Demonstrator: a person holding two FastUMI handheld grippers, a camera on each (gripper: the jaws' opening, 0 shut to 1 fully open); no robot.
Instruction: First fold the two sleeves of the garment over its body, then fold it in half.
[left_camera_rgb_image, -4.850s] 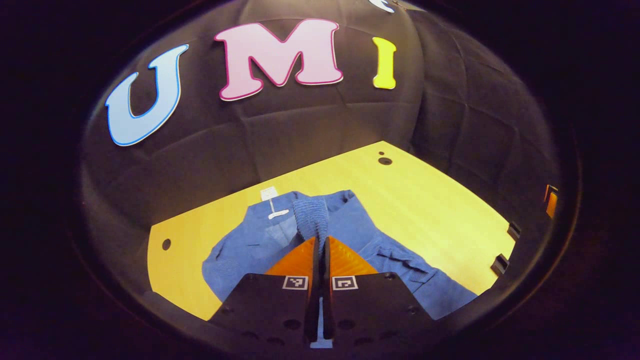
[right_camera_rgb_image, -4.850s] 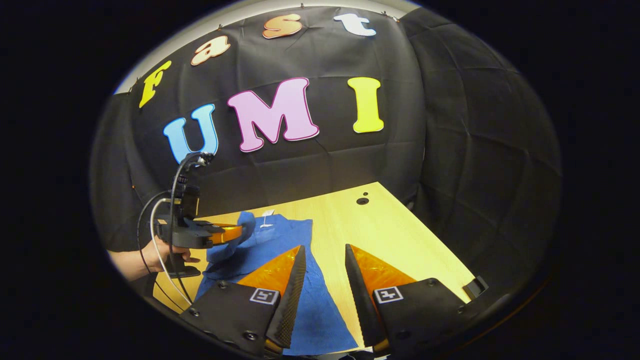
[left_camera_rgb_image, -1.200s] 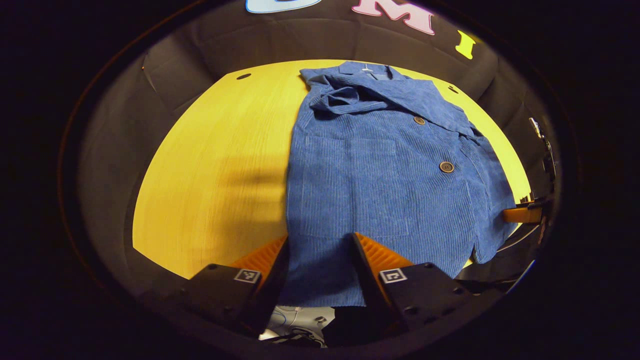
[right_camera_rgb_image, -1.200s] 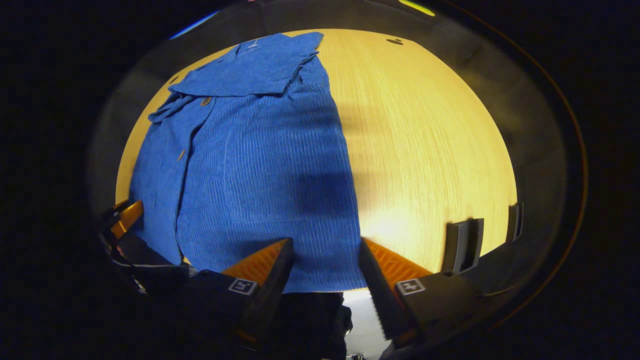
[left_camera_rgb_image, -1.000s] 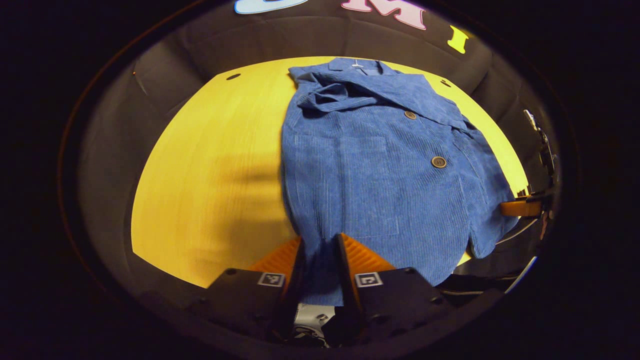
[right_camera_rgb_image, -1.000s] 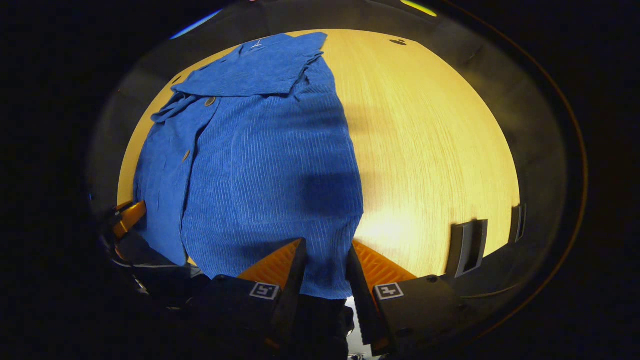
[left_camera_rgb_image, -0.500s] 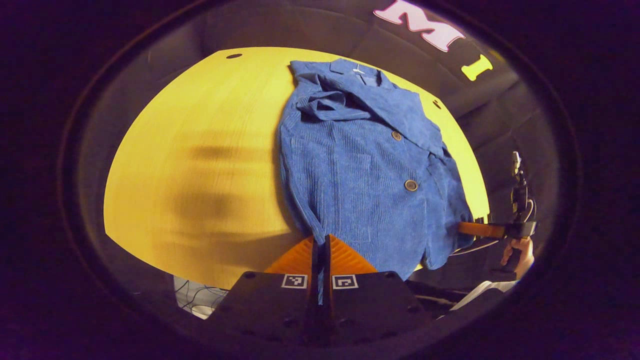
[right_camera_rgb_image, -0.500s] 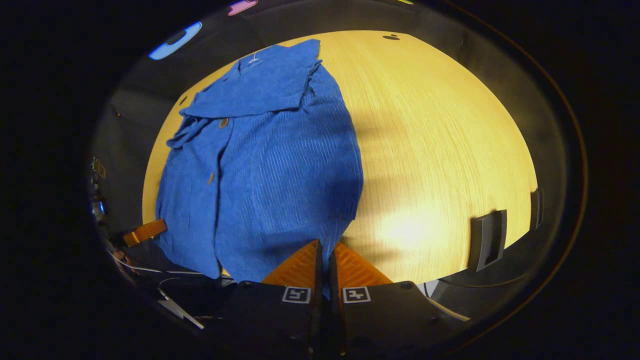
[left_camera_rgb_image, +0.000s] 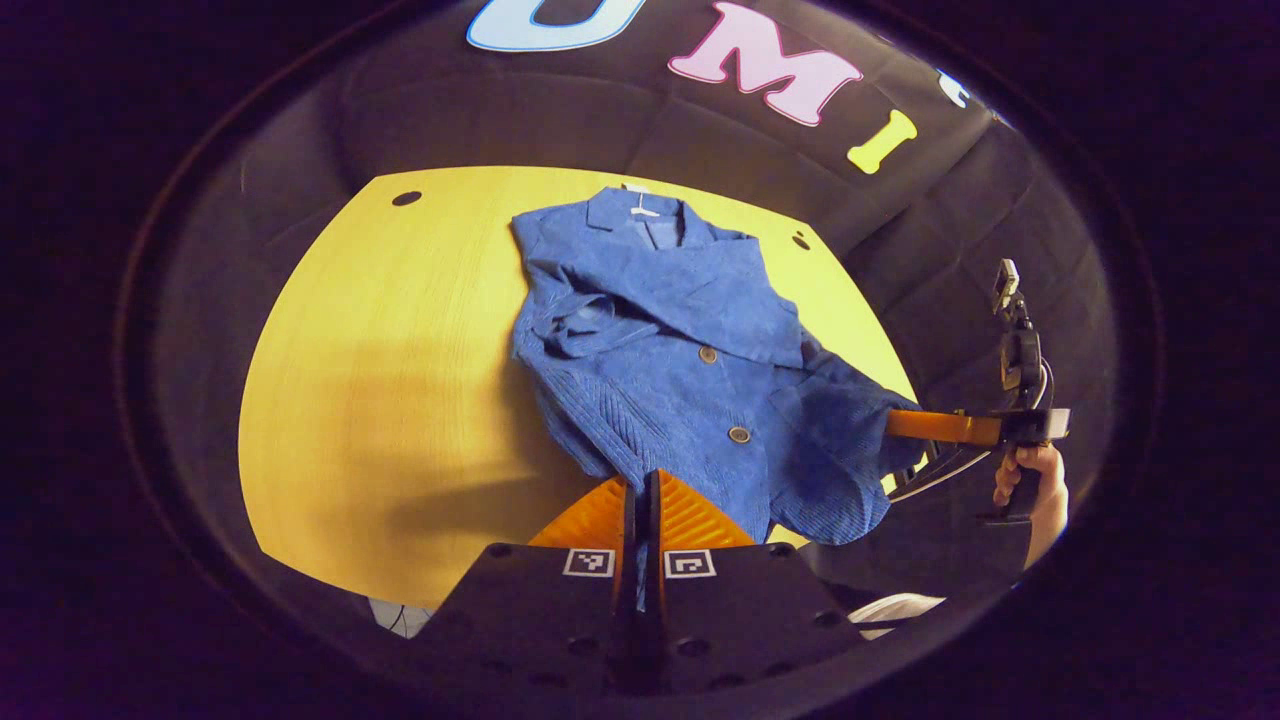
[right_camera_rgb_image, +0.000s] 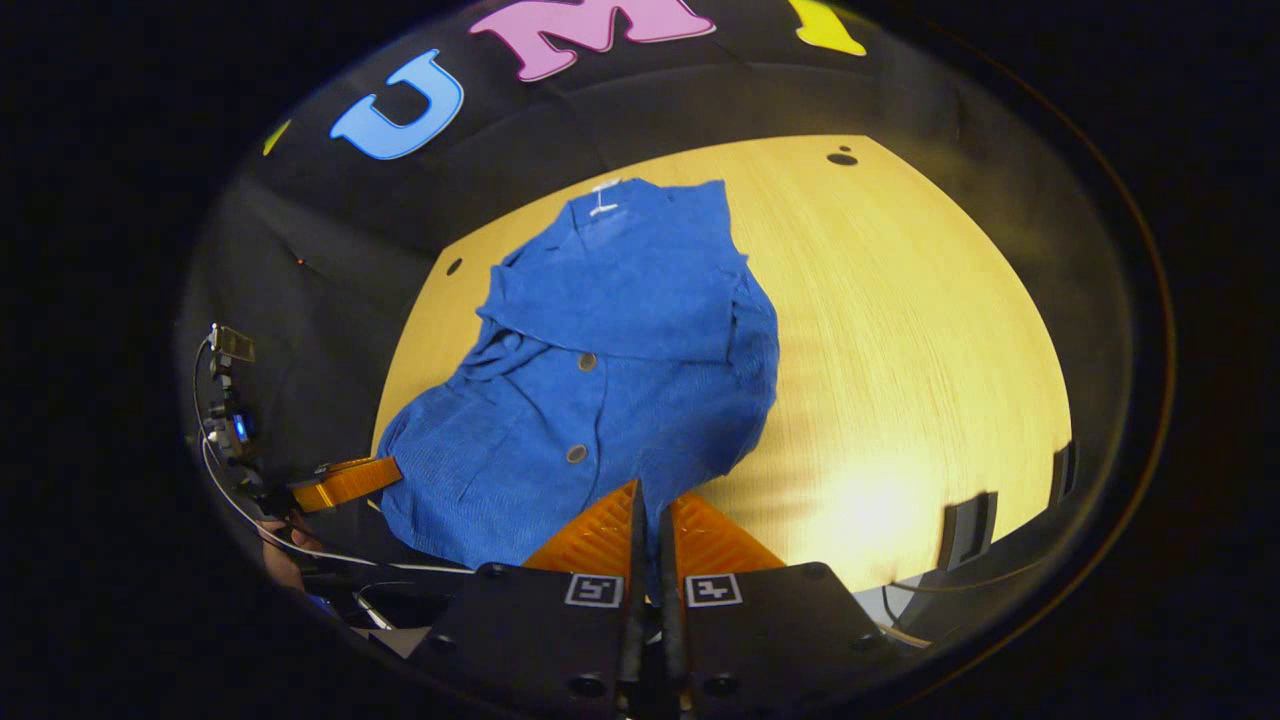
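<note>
A blue corduroy jacket (left_camera_rgb_image: 690, 360) (right_camera_rgb_image: 610, 370) lies on the yellow wooden table (left_camera_rgb_image: 380, 360) (right_camera_rgb_image: 900, 350), both sleeves folded over its front and the collar toward the far wall. My left gripper (left_camera_rgb_image: 637, 490) is shut on the jacket's bottom hem at one corner, held above the table. At the other hem corner my right gripper (right_camera_rgb_image: 652, 495) is shut on the cloth, also raised. The lower half of the jacket hangs slack between the two. The left gripper view shows the right gripper (left_camera_rgb_image: 905, 425) with the hand (left_camera_rgb_image: 1030, 490) holding it; the left gripper (right_camera_rgb_image: 370, 472) appears in the right gripper view.
Small round holes (left_camera_rgb_image: 406, 198) (right_camera_rgb_image: 843, 158) mark the table's far corners. Dark clips (right_camera_rgb_image: 965, 530) sit on the table's edge near my right gripper. The black cloth wall (left_camera_rgb_image: 620, 130) closes the booth behind the table.
Both grippers closed on the hem corners about a second ago. Since then they have lifted the hem off the table and carried it toward the collar, and the lower half has bunched up.
</note>
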